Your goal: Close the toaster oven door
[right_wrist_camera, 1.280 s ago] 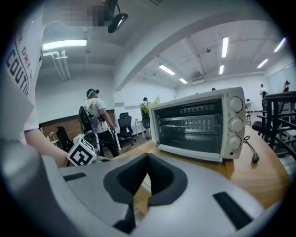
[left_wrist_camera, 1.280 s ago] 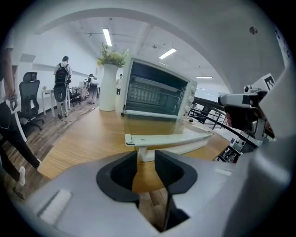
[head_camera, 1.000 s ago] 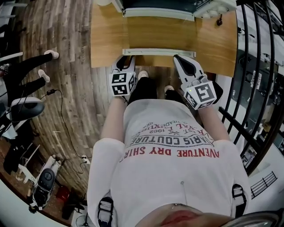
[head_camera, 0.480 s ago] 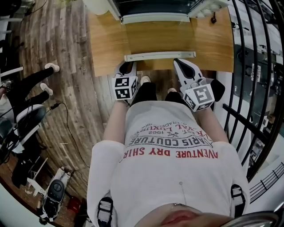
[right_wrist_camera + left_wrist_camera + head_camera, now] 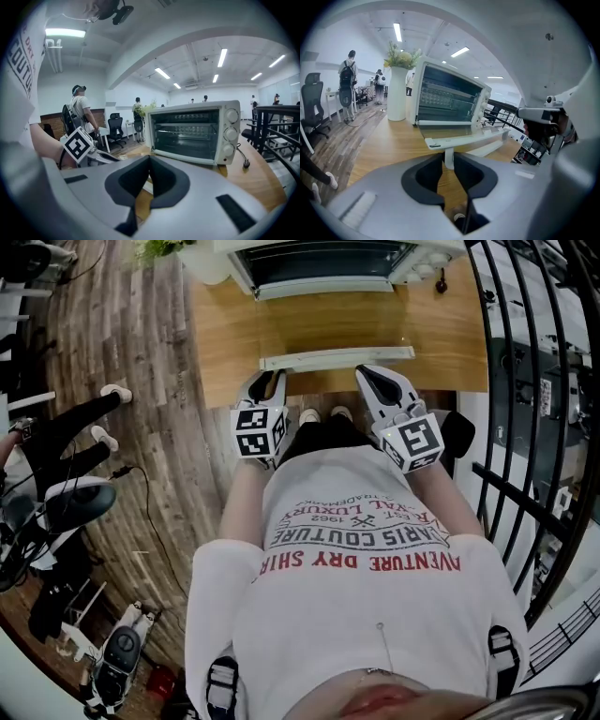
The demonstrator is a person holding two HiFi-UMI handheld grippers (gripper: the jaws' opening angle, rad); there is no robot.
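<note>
Left tool [image 5: 266, 381] closed onto door handle [image 5: 337, 358], shirt [image 5: 361, 615] print "AVENTURE DRY"

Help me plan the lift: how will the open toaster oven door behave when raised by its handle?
The door is framed glass hinged at the toaster oven, so it will likely swing up stiffly, not flex. Its handle, a slim smooth bar whose post sits between the left gripper's fingers, may be slippery.

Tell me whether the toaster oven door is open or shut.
Open. The toaster oven door lies folded down flat over the table, leaving the racks uncovered.
</note>
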